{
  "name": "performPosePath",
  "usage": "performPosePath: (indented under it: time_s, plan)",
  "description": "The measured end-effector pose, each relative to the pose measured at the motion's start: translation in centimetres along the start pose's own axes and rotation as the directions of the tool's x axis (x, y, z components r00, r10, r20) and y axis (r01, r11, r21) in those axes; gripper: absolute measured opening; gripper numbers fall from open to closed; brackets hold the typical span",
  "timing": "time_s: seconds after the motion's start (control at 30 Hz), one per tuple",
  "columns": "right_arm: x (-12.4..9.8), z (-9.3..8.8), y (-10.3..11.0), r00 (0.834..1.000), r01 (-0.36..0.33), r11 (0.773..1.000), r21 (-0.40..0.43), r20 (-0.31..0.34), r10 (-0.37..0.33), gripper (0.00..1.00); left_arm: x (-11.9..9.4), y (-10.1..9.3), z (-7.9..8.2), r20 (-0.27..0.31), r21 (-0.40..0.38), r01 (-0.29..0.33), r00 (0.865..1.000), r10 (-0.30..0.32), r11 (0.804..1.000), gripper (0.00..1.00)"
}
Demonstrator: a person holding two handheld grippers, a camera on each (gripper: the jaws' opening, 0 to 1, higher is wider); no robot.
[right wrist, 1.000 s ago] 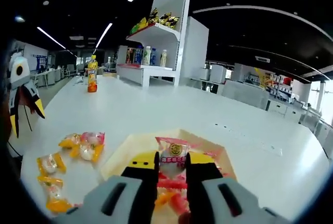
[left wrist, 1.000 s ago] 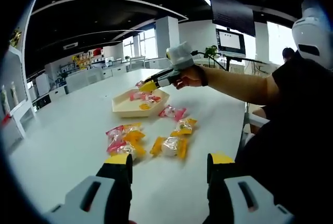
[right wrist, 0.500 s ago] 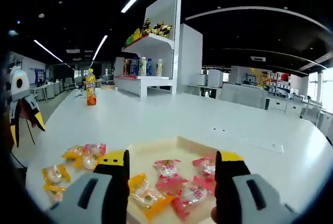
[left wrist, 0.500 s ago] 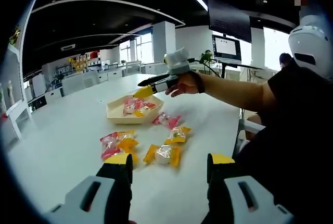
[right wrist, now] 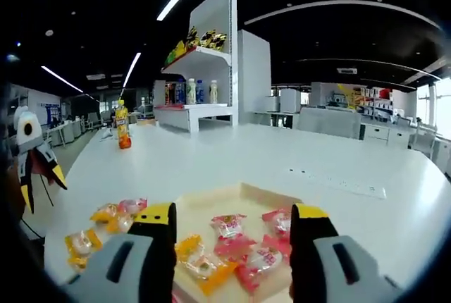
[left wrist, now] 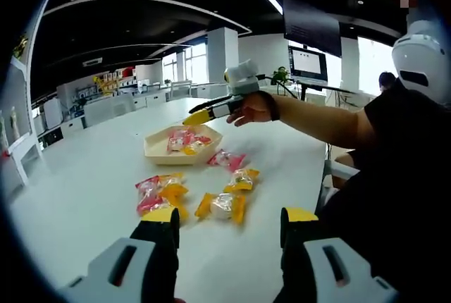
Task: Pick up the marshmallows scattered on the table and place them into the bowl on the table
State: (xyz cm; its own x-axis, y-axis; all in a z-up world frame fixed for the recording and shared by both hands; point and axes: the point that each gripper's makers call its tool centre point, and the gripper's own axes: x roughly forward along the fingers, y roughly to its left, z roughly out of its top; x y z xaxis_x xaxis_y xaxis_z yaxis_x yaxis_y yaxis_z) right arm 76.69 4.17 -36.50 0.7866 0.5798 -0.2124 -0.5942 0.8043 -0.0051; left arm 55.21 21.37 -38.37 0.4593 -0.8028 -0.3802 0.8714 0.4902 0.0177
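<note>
- My left hand-held gripper [left wrist: 229,222] is spread wide and empty in the left gripper view, low over the bench [left wrist: 84,176].
- Just ahead of its jaws lie scattered marshmallows [left wrist: 220,205]: a pink-and-yellow cluster [left wrist: 159,192] near the left jaw, and a yellow one [left wrist: 240,179] and a pink one [left wrist: 227,159] further on.
- Beyond those is the bowl [left wrist: 180,146], already holding several sweets. My right hand-held gripper [left wrist: 200,115] hangs above its far side.
- In the right gripper view my right hand-held gripper [right wrist: 232,220] is wide apart with nothing between the jaws, directly over the bowl [right wrist: 243,192].
- Pink and yellow sweets [right wrist: 229,224] lie in it; more loose ones [right wrist: 106,216] wait off my left jaw.
- So I judge the job partly done, with several still to collect.
- A drink bottle [right wrist: 122,125] and a shelf unit [right wrist: 201,70] stand well ahead, nothing blocking the way.
</note>
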Motion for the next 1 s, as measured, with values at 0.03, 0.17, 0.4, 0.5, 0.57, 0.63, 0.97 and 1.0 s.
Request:
performPosePath:
  time_s: [0.03,0.17,0.4,0.5,0.57,0.63,0.97,1.0]
  plan:
    - [0.0,0.0,0.0,1.0,-0.001,1.0,-0.002,-0.002,0.001,0.64,0.0,0.0,0.0,0.0,0.001,0.0,1.0,0.0,1.0,0.57]
    - [0.1,0.2,-0.4,1.0,0.005,1.0,0.014,-0.008,-0.004,0.61,0.0,0.1,-0.1,-0.004,0.001,-0.003,1.0,0.003,1.0,0.57]
    - [0.4,0.3,-1.1,0.998,0.03,0.999,0.02,-0.051,-0.028,0.6,-0.1,0.2,-0.1,-0.002,0.0,-0.004,1.0,0.004,1.0,0.57]
    - [0.2,0.6,-1.2,0.996,0.042,0.999,0.031,-0.076,-0.039,0.59,0.0,0.2,0.0,-0.001,0.003,-0.003,1.0,0.003,1.0,0.57]
    - [0.1,0.9,-1.0,0.995,0.05,0.998,0.028,-0.082,-0.047,0.59,0.0,0.2,0.0,0.002,0.003,-0.001,1.0,0.001,1.0,0.57]
    - [-0.1,0.9,-1.3,0.994,0.058,0.998,0.027,-0.094,-0.055,0.59,0.0,0.2,0.1,0.002,0.005,-0.002,1.0,0.002,1.0,0.57]
    - [-1.2,0.1,-0.1,0.976,0.035,0.996,0.081,-0.219,-0.017,0.59,0.1,0.1,0.3,0.003,0.013,0.001,1.0,-0.001,1.0,0.57]
    - [-1.2,-0.1,0.2,0.971,0.031,0.997,0.069,-0.238,-0.014,0.59,0.1,0.1,0.3,0.004,0.013,0.002,1.0,-0.002,1.0,0.57]
